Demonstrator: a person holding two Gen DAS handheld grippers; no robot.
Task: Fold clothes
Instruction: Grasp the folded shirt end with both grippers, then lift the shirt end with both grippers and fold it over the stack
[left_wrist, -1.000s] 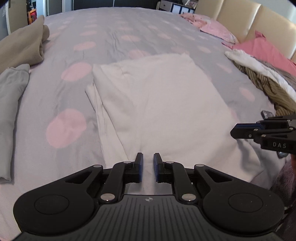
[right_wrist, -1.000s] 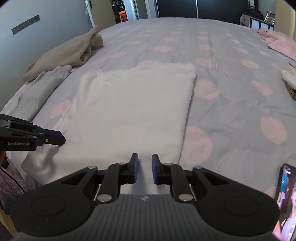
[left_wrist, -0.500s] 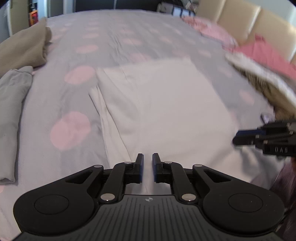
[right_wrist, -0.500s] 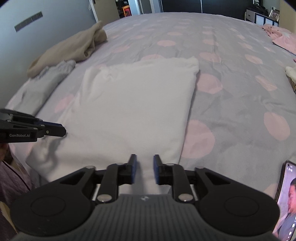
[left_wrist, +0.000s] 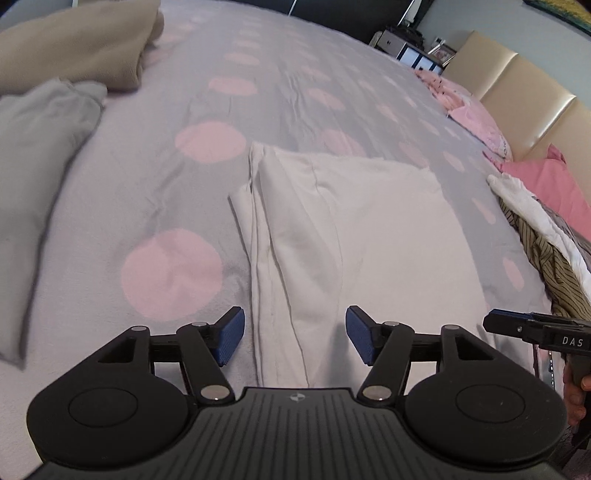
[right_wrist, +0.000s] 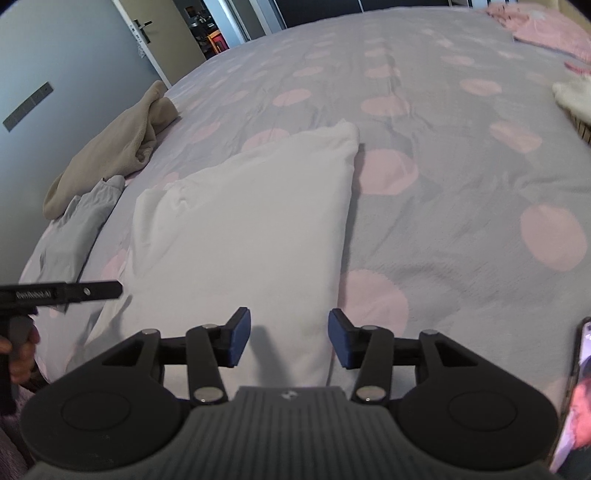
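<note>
While hovering over the near edge of the folded white cloth (left_wrist: 354, 236) lying flat on the dotted bed (left_wrist: 207, 110): left gripper (left_wrist: 295, 334) and right gripper (right_wrist: 290, 338) spread wide, fingers (right_wrist: 238, 341) empty, gripping nothing.

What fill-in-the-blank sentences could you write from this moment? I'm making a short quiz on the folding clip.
1. Both the left gripper and the right gripper have their jaws ____.
2. The garment lying in front of both grippers is ____ in colour.
3. The bedspread is grey with ____ dots.
4. The grey garment lies next to a ____ one.

Missing words: open; white; pink; beige
</note>
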